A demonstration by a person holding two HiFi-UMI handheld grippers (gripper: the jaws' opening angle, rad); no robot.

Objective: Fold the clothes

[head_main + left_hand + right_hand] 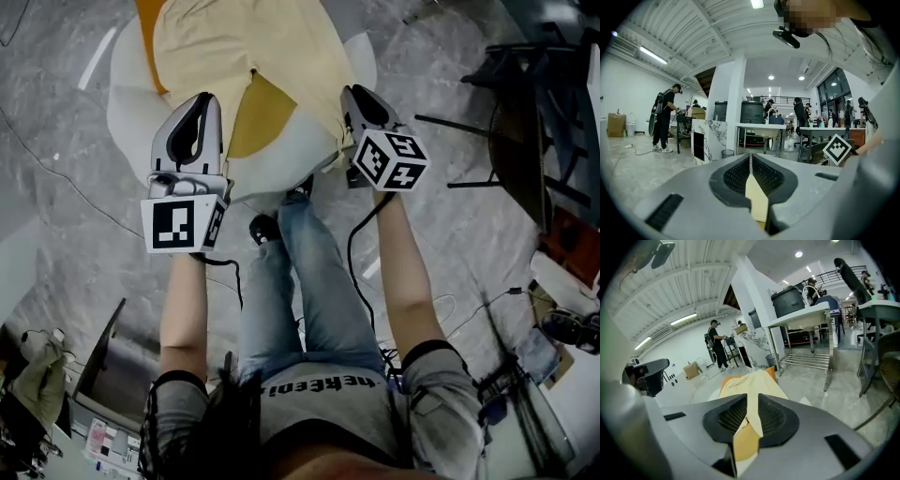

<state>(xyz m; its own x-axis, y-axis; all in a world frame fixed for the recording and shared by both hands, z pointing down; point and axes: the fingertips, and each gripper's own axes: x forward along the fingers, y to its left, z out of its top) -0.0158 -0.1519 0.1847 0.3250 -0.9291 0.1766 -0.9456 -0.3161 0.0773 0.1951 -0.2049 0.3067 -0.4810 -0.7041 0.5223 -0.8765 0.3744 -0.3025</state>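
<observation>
A pale yellow garment (253,47) with an orange inner side (258,117) lies on a white round table (300,145), its near edge lifted. My left gripper (201,101) holds that edge at its left corner. In the left gripper view the jaws (750,161) stand shut on a thin strip of the cloth (757,199). My right gripper (356,94) is at the right corner. In the right gripper view a fold of the cloth (746,439) runs through a visible gap between the jaws (752,408), and the pads do not seem to press on it.
The person's jeans-clad legs (309,281) stand right at the table's near edge. A black cable (361,234) hangs from the right gripper. A dark chair frame (525,112) stands at the right, and boxes and clutter (103,412) sit at the lower left. A person (663,119) stands far off.
</observation>
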